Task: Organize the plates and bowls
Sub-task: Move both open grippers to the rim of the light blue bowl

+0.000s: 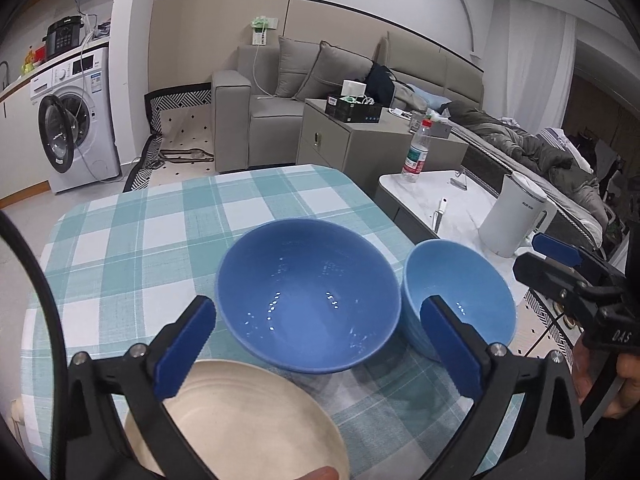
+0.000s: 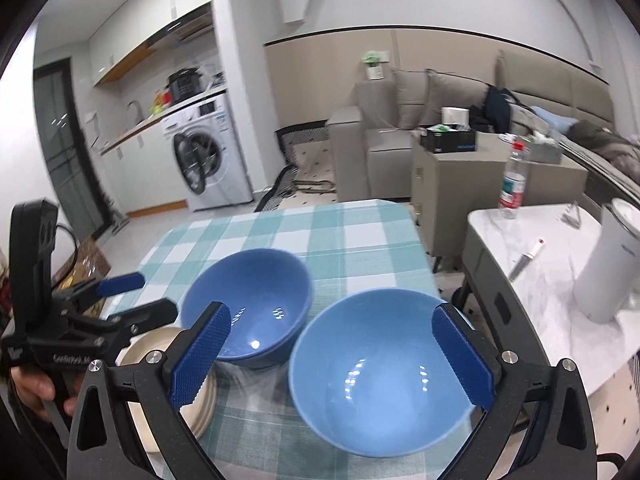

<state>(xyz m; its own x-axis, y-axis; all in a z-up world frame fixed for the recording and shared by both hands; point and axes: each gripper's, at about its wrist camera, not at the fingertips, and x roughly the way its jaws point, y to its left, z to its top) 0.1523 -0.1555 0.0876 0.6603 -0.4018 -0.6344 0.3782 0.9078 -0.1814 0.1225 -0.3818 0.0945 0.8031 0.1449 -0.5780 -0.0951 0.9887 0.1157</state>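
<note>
A large dark blue bowl [image 1: 308, 296] [image 2: 248, 308] stands in the middle of the checked tablecloth [image 1: 160, 232]. A smaller light blue bowl [image 1: 460, 296] [image 2: 380, 376] stands to its right, near the table's right edge. A cream plate [image 1: 236, 420] [image 2: 192, 376] lies at the front left. My left gripper [image 1: 320, 348] is open and empty, above the plate and in front of the dark bowl. My right gripper [image 2: 336, 360] is open and empty over the light blue bowl; it shows in the left wrist view [image 1: 556, 256].
A white side table [image 2: 520, 248] to the right holds a water bottle [image 1: 416, 152], a white kettle [image 1: 516, 216] and a knife [image 2: 524, 260]. A grey cabinet [image 1: 360, 136], sofa and washing machine [image 1: 76, 120] stand beyond the table.
</note>
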